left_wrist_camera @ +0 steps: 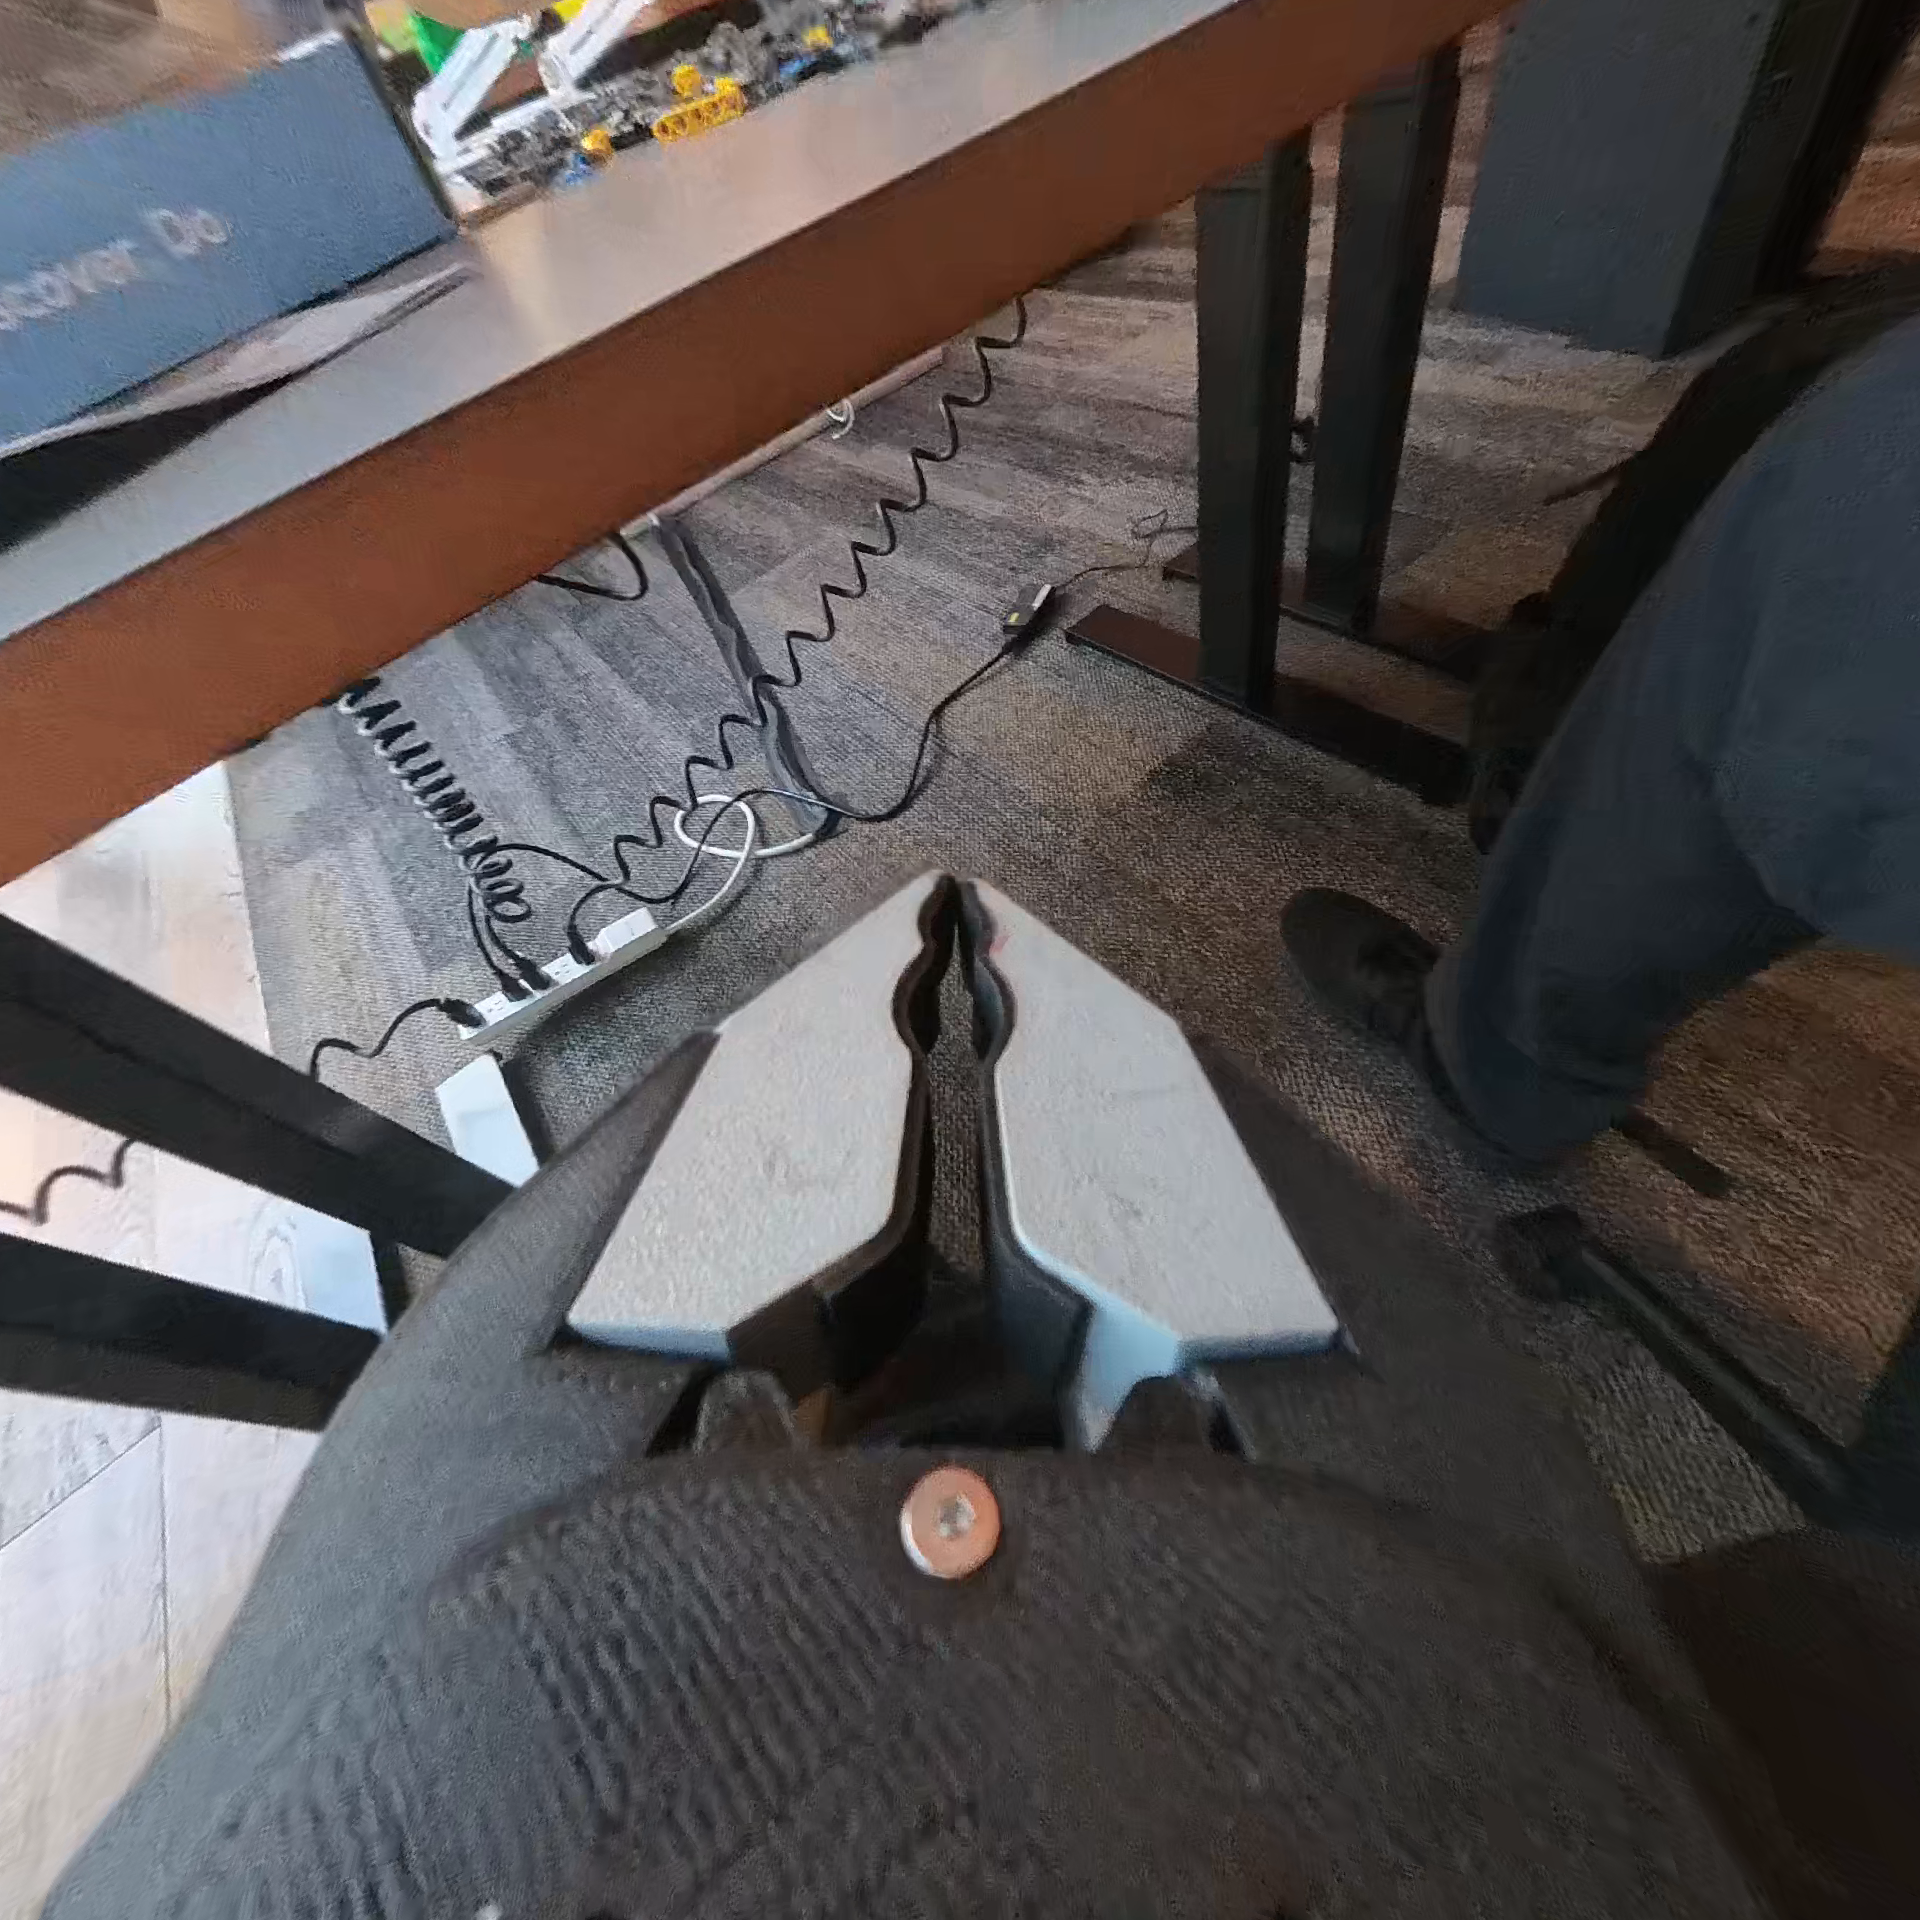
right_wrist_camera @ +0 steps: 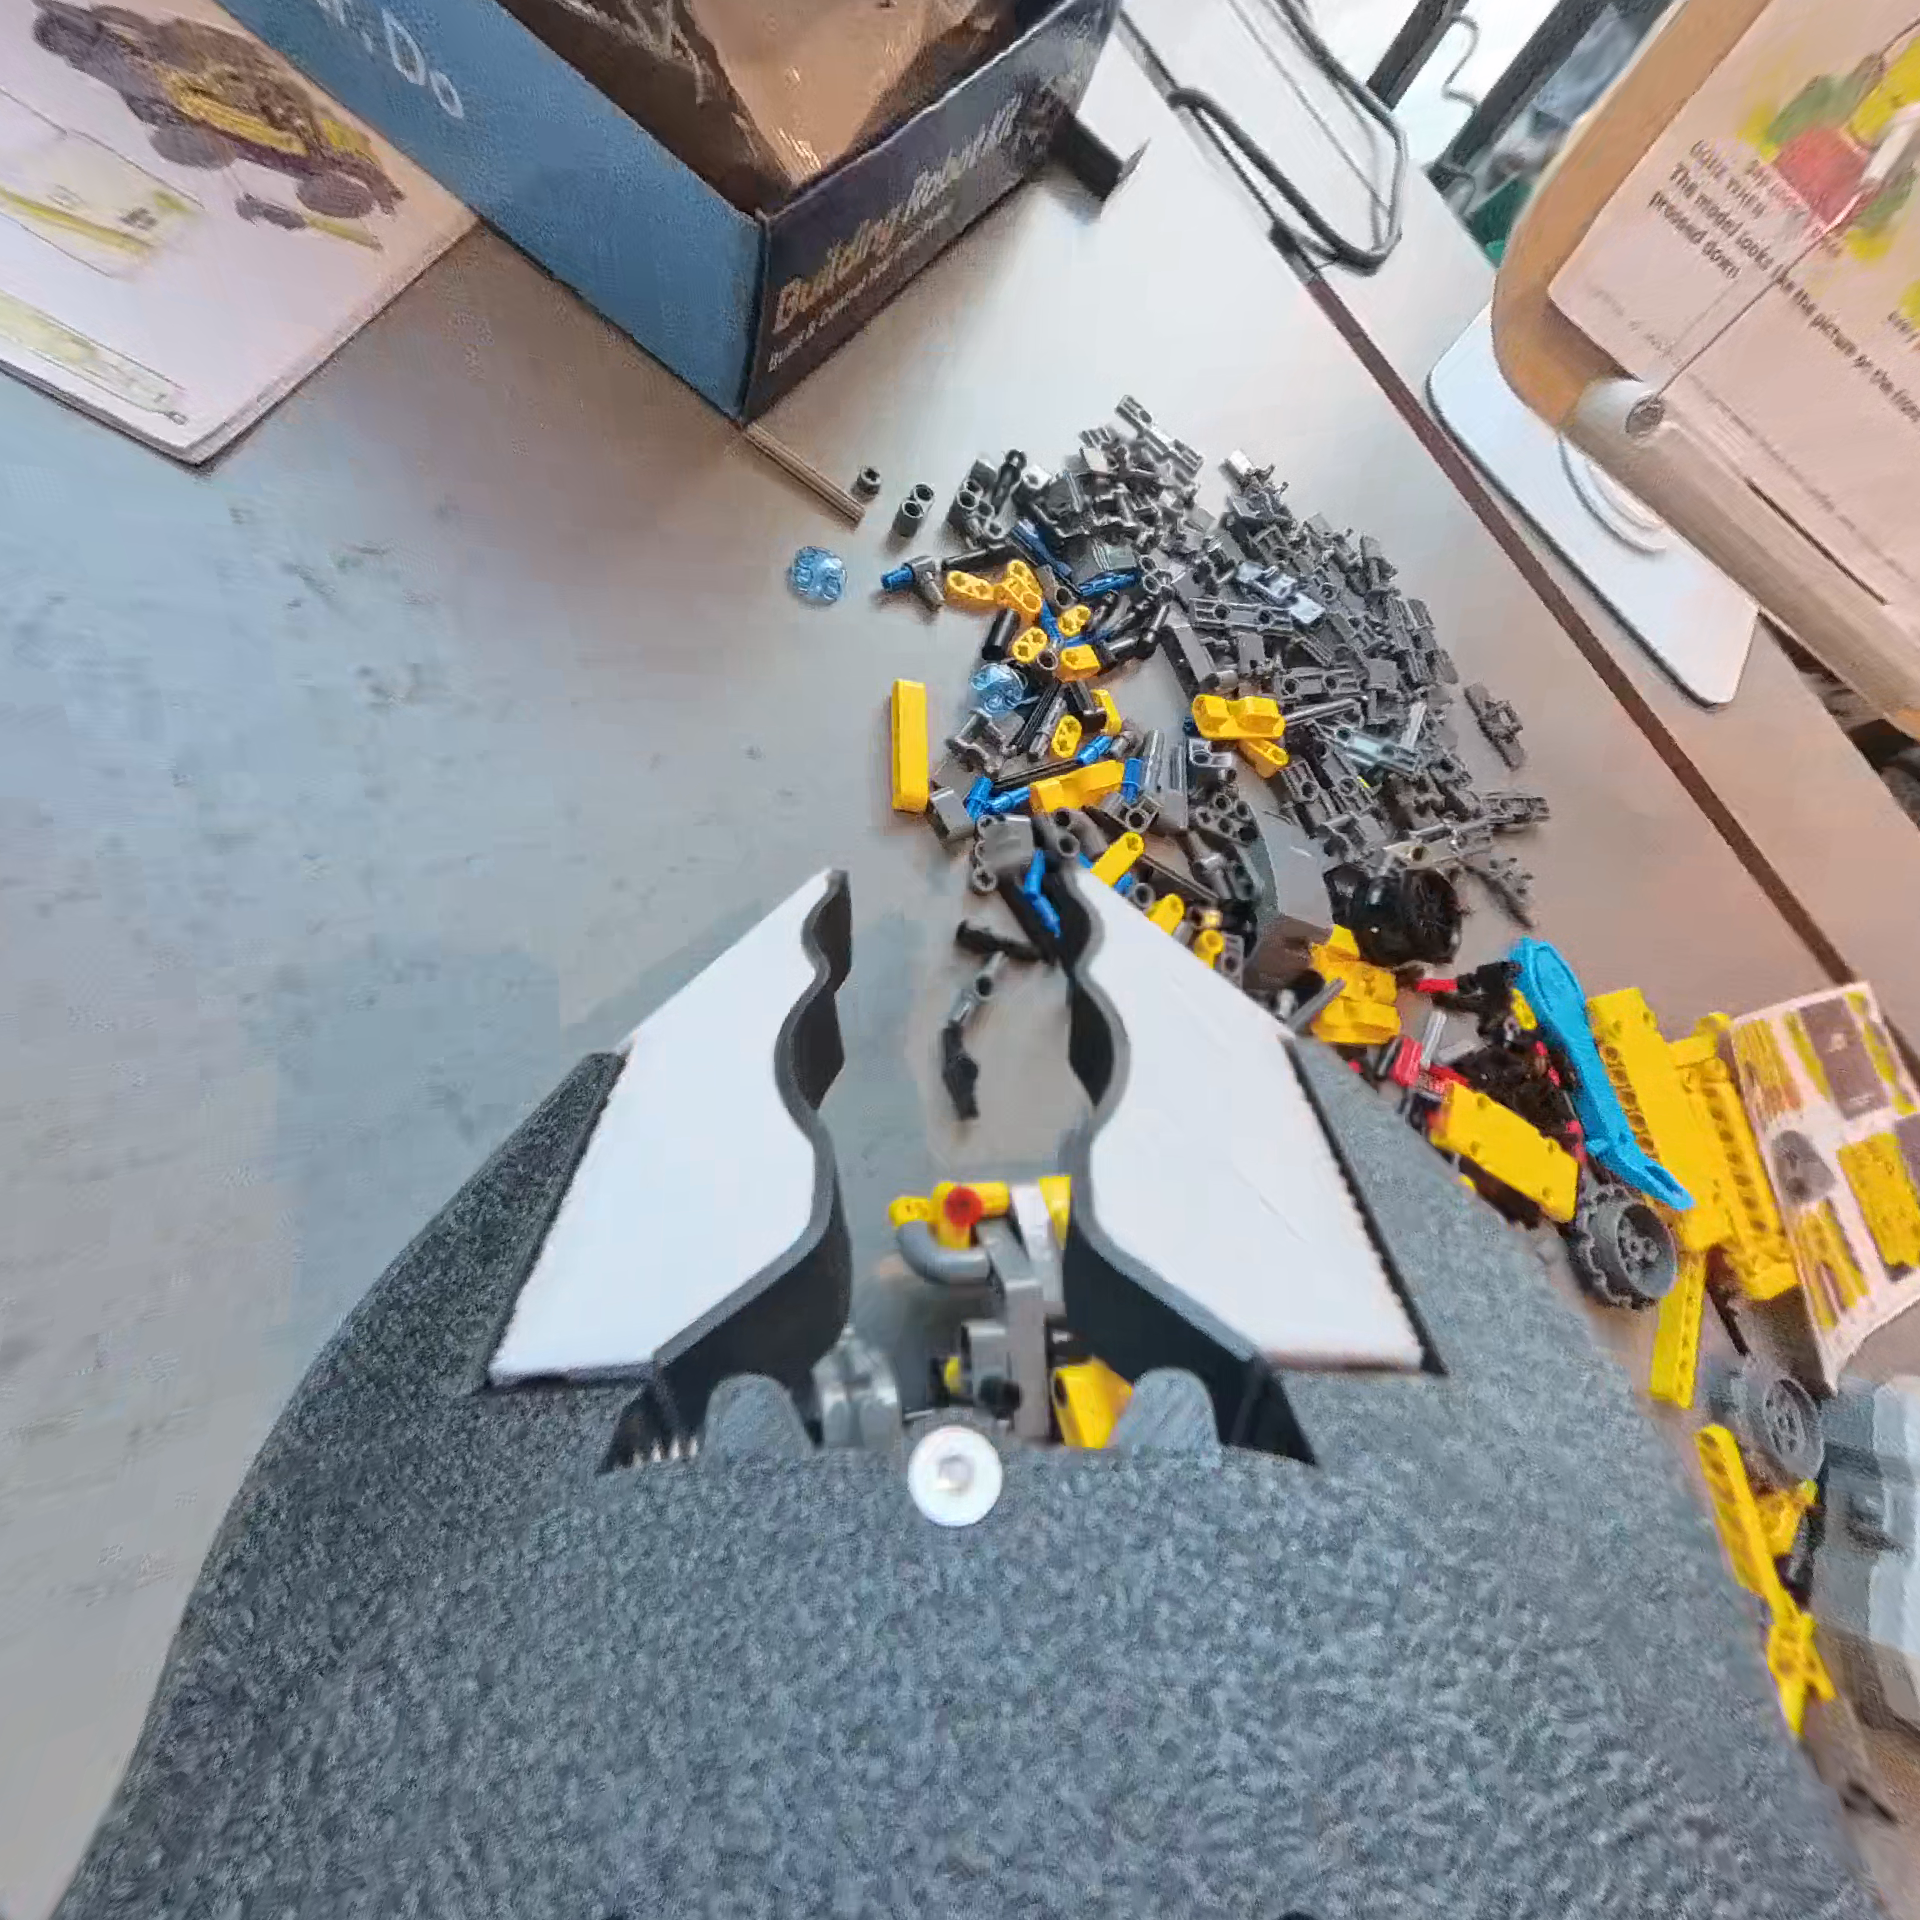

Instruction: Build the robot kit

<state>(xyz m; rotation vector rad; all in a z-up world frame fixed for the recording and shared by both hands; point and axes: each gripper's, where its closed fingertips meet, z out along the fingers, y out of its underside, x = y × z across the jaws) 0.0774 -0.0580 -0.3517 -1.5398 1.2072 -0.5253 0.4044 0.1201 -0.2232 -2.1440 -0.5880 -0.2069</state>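
1. Two grippers are in your hands. Your right gripper (right_wrist_camera: 951,914) hangs over the grey table (right_wrist_camera: 364,779) with its fingers spread apart, and nothing is squeezed between them.
2. Close in, low between those fingers, you can see a small grey and yellow brick build (right_wrist_camera: 1003,1278) with a red dot on it. The pictures do not show if it touches the fingers.
3. A few loose black pins (right_wrist_camera: 966,1039) lie on the table in the gap nearer the tips.
4. Just past the tips sits a big pile of grey, black, yellow and blue bricks (right_wrist_camera: 1247,675).
5. To the right of the pile is a half-built yellow truck (right_wrist_camera: 1621,1143) with a blue piece on top.
6. Farther back stands an open blue box (right_wrist_camera: 582,177), and a picture booklet (right_wrist_camera: 156,208) lies to its left.
7. Your left gripper (left_wrist_camera: 954,894) is clenched, tips pressed together, with nothing in them. It is below the table edge (left_wrist_camera: 623,416) and points at the carpet (left_wrist_camera: 1143,831).
8. Past it on the carpet lies a white power strip (left_wrist_camera: 566,971) with black plugs.
9. A curly black cord (left_wrist_camera: 831,623) runs on beyond the strip.
10. On the right you can see a person's leg in blue trousers (left_wrist_camera: 1714,779) and a dark shoe (left_wrist_camera: 1351,956).
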